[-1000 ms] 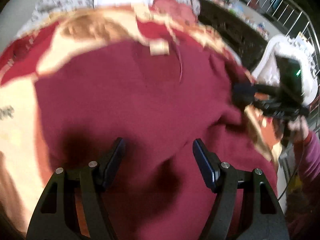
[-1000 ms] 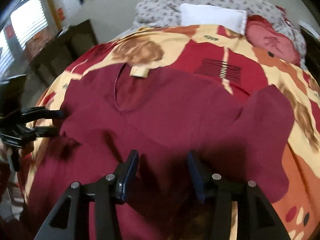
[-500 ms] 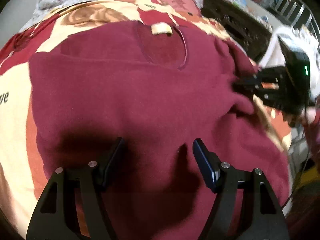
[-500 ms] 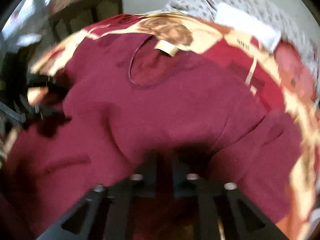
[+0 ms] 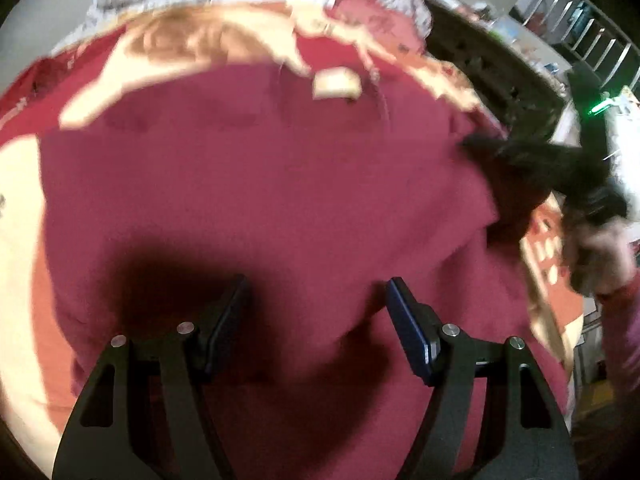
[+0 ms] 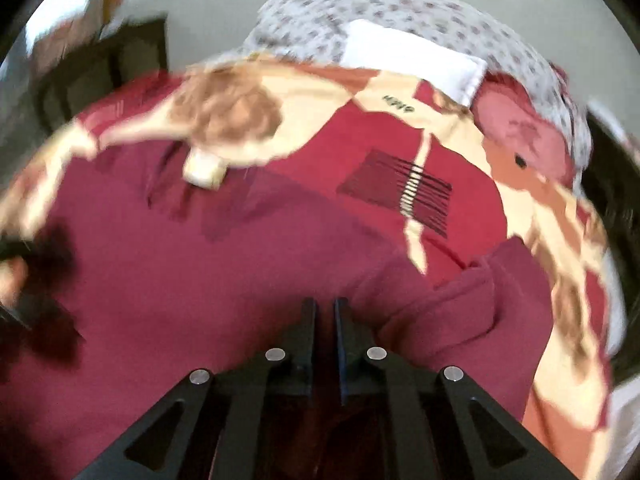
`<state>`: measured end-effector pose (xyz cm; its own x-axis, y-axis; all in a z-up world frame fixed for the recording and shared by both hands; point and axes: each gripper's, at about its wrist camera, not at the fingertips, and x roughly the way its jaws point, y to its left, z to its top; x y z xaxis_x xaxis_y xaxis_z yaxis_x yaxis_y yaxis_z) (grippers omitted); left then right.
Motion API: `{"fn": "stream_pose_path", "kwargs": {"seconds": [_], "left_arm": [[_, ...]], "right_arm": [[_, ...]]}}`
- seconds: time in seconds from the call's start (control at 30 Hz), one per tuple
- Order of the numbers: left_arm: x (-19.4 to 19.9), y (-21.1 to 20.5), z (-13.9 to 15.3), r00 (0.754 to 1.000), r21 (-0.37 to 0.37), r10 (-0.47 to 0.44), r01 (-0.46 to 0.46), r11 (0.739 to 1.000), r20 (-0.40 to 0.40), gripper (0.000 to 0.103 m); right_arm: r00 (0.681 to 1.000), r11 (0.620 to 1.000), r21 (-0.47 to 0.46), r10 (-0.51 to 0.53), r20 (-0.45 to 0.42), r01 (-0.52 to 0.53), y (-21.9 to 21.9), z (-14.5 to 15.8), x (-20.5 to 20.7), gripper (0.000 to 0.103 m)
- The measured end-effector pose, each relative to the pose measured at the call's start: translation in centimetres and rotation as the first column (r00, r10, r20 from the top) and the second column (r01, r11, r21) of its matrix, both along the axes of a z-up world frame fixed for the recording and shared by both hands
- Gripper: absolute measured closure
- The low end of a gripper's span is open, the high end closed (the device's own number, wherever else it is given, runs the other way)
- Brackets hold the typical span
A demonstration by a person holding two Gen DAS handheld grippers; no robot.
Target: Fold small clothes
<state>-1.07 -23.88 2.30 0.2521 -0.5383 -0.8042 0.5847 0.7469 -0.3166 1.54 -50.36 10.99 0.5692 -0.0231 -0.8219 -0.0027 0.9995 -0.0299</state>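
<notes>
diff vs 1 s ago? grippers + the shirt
The right gripper went from open above the maroon shirt to shut on a pinch of its fabric near the right sleeve, bunching the cloth there. The left gripper stays open over the shirt, holding nothing. The shirt remains spread on the patterned blanket.

Pale wall (image 6: pixel 208 12) behind a patterned bedspread (image 6: pixel 452 128), dark cabinet (image 5: pixel 492 80), metal railing (image 5: pixel 592 44) to one side.

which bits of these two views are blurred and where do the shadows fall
Left wrist view: motion blur smears the bedspread and the right gripper; the left gripper stays sharp, casting a dark shadow on the maroon shirt. Right wrist view: the left edge is smeared, the fisheye bows the bed, shadow pools around the shut fingers.
</notes>
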Motion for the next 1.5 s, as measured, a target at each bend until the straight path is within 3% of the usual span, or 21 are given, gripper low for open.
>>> {"fn": "stream_pose_path", "kwargs": {"seconds": [0.07,0.1,0.2,0.3,0.37,0.43,0.47,0.53,0.57,0.8,0.97,1.0,1.03,1.07,1.17,1.37,1.5], "left_arm": [[-0.2,-0.2,0.1,1.000,-0.006,0.003,-0.003,1.000,0.023,0.033],[-0.1,-0.4,0.1,1.000,-0.001,0.003,-0.003,1.000,0.021,0.033],[-0.2,-0.5,0.2,1.000,-0.023,0.006,-0.005,1.000,0.011,0.033],[-0.2,-0.7,-0.1,1.000,-0.018,0.009,-0.008,1.000,0.007,0.033],[-0.3,-0.7,0.2,1.000,-0.016,0.003,-0.003,1.000,0.002,0.033],[-0.1,-0.2,0.8,1.000,-0.037,0.001,-0.001,0.999,-0.014,0.033],[0.0,0.0,1.0,1.000,-0.050,0.008,-0.010,0.999,-0.023,0.033],[0.2,0.4,1.2,0.999,-0.062,0.022,-0.024,0.998,-0.036,0.033],[0.3,0.4,1.1,0.998,-0.069,0.028,-0.031,0.997,-0.047,0.033],[-0.6,0.0,1.7,0.997,-0.091,0.007,-0.014,0.996,-0.071,0.033],[-0.9,-0.1,1.9,0.997,-0.077,-0.006,0.000,0.997,-0.073,0.033],[-0.9,0.0,1.8,0.997,-0.077,-0.004,-0.001,0.997,-0.074,0.033],[-0.9,0.2,1.8,0.997,-0.079,-0.001,-0.005,0.997,-0.074,0.033],[-0.9,0.4,1.8,0.997,-0.081,0.005,-0.011,0.997,-0.075,0.033],[-0.6,0.8,1.6,0.996,-0.083,0.025,-0.032,0.996,-0.084,0.033],[-0.3,2.6,3.1,0.995,-0.123,0.065,-0.075,0.990,-0.080,0.033],[0.1,3.9,4.5,0.994,-0.142,0.095,-0.103,0.984,-0.059,0.033]], "right_arm": [[0.998,0.998,0.045,-0.043,0.043,0.041,-0.8,1.6,-1.3,0.077],[0.998,0.998,0.050,-0.046,0.054,0.043,-0.8,2.0,-1.9,0.075],[0.999,0.998,0.070,-0.009,0.046,0.005,-0.1,1.5,-3.2,0.074],[0.997,0.999,0.037,-0.007,-0.075,0.010,-0.1,-2.3,-3.0,0.074],[0.999,0.993,0.112,-0.020,-0.049,0.025,-1.3,-1.4,-3.7,0.075],[0.995,0.979,0.180,-0.097,0.021,0.092,-3.5,1.1,-4.7,0.074],[0.986,0.971,0.187,-0.158,0.050,0.146,-4.9,2.2,-5.0,0.070],[0.961,0.946,0.213,-0.265,0.079,0.244,-7.3,3.6,-4.9,0.037],[0.951,0.932,0.238,-0.299,0.076,0.274,-8.3,3.9,-4.4,0.033],[0.916,0.859,0.325,-0.396,-0.066,0.395,-11.0,1.4,2.6,0.033],[0.870,0.863,0.152,-0.450,-0.204,0.482,-12.7,-2.5,6.7,0.033],[0.877,0.870,0.142,-0.449,-0.171,0.473,-12.7,-2.3,6.7,0.034],[0.875,0.871,0.125,-0.455,-0.165,0.476,-12.9,-2.3,6.5,0.047],[0.874,0.868,0.135,-0.453,-0.174,0.477,-13.3,-2.4,6.2,0.071],[0.890,0.861,0.225,-0.435,-0.140,0.456,-14.6,-2.2,4.0,0.094],[0.862,0.748,0.520,-0.505,0.041,0.413,-18.2,2.0,-5.1,0.095],[0.826,0.710,0.638,-0.527,0.200,0.298,-18.9,6.5,-11.1,0.095]]}}
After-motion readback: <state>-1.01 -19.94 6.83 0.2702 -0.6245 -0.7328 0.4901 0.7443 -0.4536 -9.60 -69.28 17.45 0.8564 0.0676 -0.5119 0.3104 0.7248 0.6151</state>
